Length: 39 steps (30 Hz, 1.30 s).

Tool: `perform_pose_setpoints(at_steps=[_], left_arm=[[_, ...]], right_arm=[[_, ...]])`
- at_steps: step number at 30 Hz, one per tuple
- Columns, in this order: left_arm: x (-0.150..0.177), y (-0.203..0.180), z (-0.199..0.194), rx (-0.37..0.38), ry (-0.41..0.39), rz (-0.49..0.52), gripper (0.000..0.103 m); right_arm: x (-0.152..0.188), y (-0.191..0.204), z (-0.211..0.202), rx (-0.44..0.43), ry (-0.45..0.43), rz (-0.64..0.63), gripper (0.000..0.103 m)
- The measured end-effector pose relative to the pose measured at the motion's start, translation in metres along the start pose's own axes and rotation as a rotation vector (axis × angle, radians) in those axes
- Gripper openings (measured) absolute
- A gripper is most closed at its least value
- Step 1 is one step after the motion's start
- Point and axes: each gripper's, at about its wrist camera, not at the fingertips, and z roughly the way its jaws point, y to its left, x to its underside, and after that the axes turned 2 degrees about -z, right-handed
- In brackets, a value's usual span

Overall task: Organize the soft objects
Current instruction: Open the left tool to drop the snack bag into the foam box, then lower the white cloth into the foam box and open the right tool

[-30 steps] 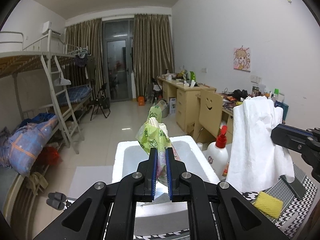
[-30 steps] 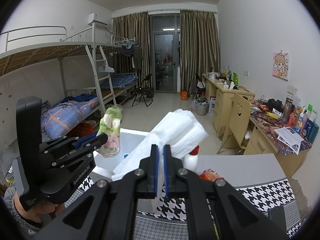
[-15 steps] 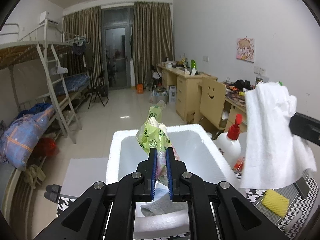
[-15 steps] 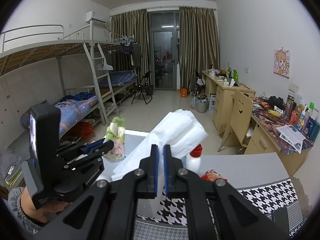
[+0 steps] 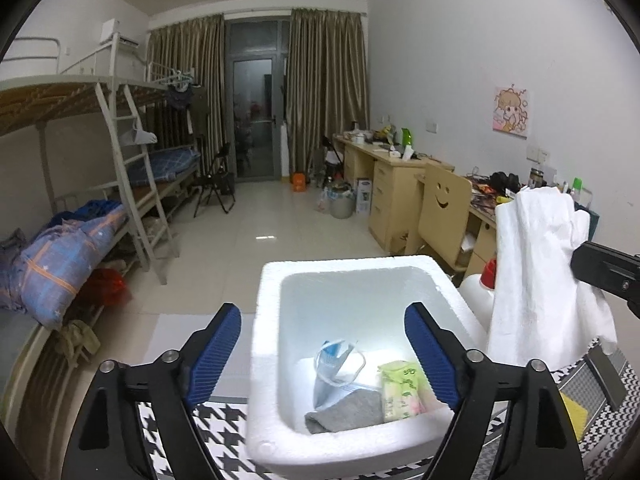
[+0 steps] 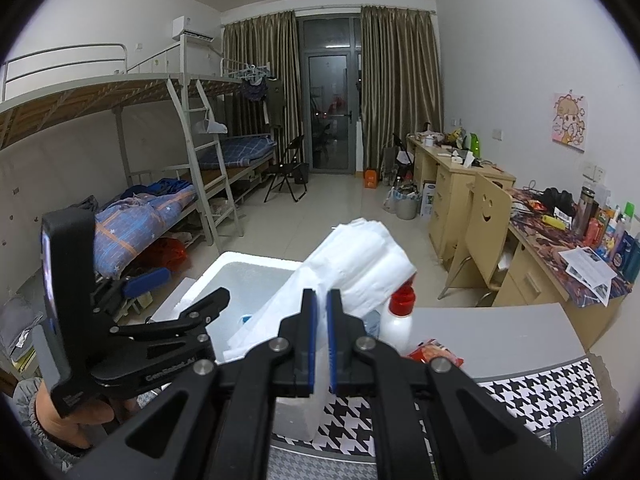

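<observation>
Evidently the left gripper (image 5: 322,354) hangs just above the white foam box (image 5: 264,432) so that whatever it lets go lands inside: its blue-padded jaws are swinging apart, with nothing between them, and directly below, on the box floor, lies a green plastic-wrapped tissue pack (image 5: 400,390). Beside that pack sit a grey folded cloth (image 5: 348,414) and a blue-and-white face mask (image 5: 334,364), so the box looks to be the collecting place for soft things (three are in it, by my count).

The right gripper (image 6: 320,334) is pinched tight on a white folded towel (image 6: 360,256), gripping it near the lower edge so the bulk stands up and flops forward over the box's right rim. Held that way, it seems ready to follow into the box. A white bottle with a red cap (image 6: 398,318) stands just beside the box on that side, close enough that the towel could brush it on the way in. The box itself rests at the far edge of a black-and-white houndstooth table cover (image 6: 540,396).
</observation>
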Motion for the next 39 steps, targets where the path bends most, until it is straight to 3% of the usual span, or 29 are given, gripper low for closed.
perform_pose_setpoints(at_steps=[2,7,20,36,39], left_arm=[[0.000,0.002,-0.004,-0.015,-0.009,-0.008,0.096],[-0.003,0.011,-0.016,-0.048,-0.042,-0.035,0.102],[0.002,0.029,-0.028,-0.098,-0.061,-0.058,0.102],[0.013,0.046,-0.032,-0.104,-0.051,-0.075,0.102],[0.014,0.047,-0.032,-0.098,-0.045,-0.083,0.102]], right_arm=[[-0.002,0.002,0.001,-0.010,0.000,-0.003,0.007],[-0.005,0.008,0.006,-0.030,-0.002,-0.018,0.007],[-0.008,0.020,0.033,-0.080,0.049,-0.018,0.007],[-0.007,0.031,0.079,-0.107,0.150,-0.003,0.008],[-0.004,0.031,0.082,-0.119,0.171,-0.006,0.017]])
